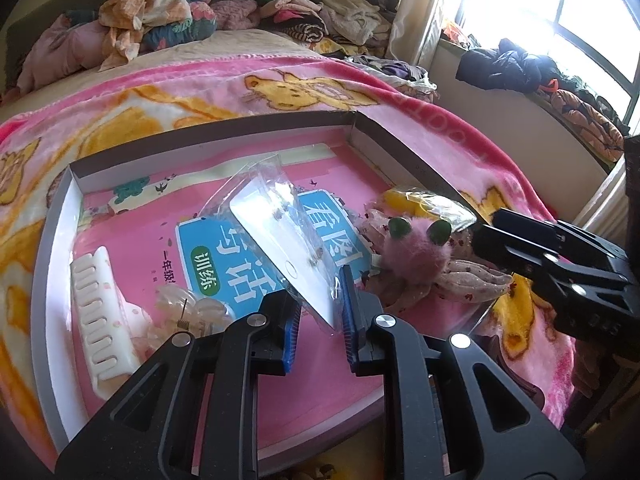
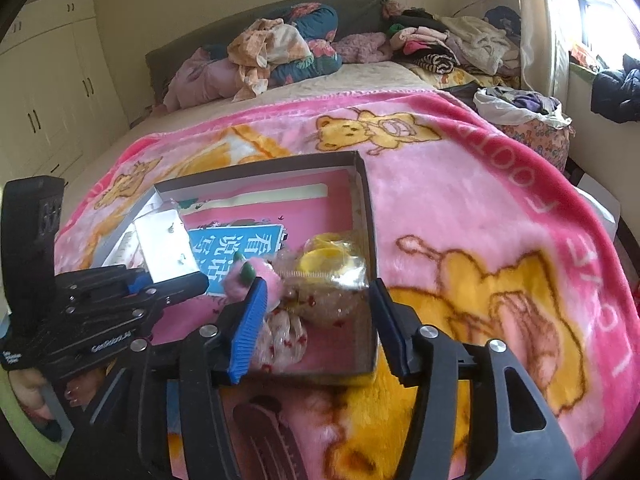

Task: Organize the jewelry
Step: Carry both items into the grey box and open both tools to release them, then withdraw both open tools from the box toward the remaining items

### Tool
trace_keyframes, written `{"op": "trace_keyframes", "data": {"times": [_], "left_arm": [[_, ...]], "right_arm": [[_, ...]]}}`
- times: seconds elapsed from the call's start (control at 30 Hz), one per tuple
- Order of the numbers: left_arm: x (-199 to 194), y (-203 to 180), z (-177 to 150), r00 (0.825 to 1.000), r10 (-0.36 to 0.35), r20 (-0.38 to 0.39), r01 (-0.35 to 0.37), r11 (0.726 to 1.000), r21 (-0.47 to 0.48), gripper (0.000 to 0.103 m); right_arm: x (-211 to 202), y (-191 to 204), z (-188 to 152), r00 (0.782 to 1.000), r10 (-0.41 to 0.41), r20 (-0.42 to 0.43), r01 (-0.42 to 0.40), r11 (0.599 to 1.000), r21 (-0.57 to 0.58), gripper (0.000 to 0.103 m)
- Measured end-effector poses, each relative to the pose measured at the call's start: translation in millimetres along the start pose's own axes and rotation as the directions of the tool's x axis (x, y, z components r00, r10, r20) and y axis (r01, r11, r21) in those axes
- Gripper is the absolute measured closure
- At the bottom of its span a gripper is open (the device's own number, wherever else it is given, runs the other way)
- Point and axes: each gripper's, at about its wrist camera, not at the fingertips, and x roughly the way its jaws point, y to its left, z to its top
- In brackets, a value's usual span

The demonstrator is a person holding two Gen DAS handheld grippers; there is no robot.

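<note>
A shallow cardboard box (image 1: 248, 125) lies on the bed, lined with a pink booklet. My left gripper (image 1: 320, 320) is open, its jaws on either side of the near corner of an earring card in a clear bag (image 1: 286, 232); contact is unclear. My right gripper (image 2: 316, 316) is open over the box's near right corner (image 2: 370, 216), above a pink fuzzy hair bow (image 2: 276, 280) and a bagged yellow piece (image 2: 328, 260). The bow (image 1: 416, 256) and the right gripper (image 1: 532, 256) show in the left wrist view, the left gripper (image 2: 172, 284) in the right wrist view.
A white claw hair clip (image 1: 98, 312) and a clear hair clip (image 1: 188, 312) lie at the box's left. The box rests on a pink cartoon blanket (image 2: 460, 184). Piled clothes (image 2: 280, 52) fill the far bed. A dark comb (image 2: 268, 432) lies below my right gripper.
</note>
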Motion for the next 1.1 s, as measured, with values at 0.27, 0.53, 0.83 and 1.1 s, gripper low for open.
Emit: {"op": "trace_keyframes", "data": {"times": [0.27, 0.53, 0.83, 1.1], "left_arm": [[-12, -1, -2, 0.999, 0.013, 0.029, -0.013, 1.000, -0.005, 0.070], [-27, -2, -3, 0.998, 0.028, 0.061, -0.027, 1.000, -0.013, 0.055], [-47, -3, -7, 0.994, 0.047, 0.101, -0.046, 0.999, -0.017, 0.027], [-64, 1, -16, 0.991, 0.055, 0.119, -0.051, 0.998, -0.036, 0.019]], "right_arm": [[-21, -1, -14, 1.000, -0.011, 0.018, 0.011, 1.000, 0.020, 0.043], [-35, 0, -24, 0.999, -0.023, 0.028, 0.023, 0.999, 0.022, 0.035], [-47, 7, -33, 0.999, -0.022, 0.037, 0.021, 0.999, 0.024, 0.029], [-62, 16, -44, 0.999, -0.009, 0.044, 0.009, 1.000, 0.014, 0.029]]}}
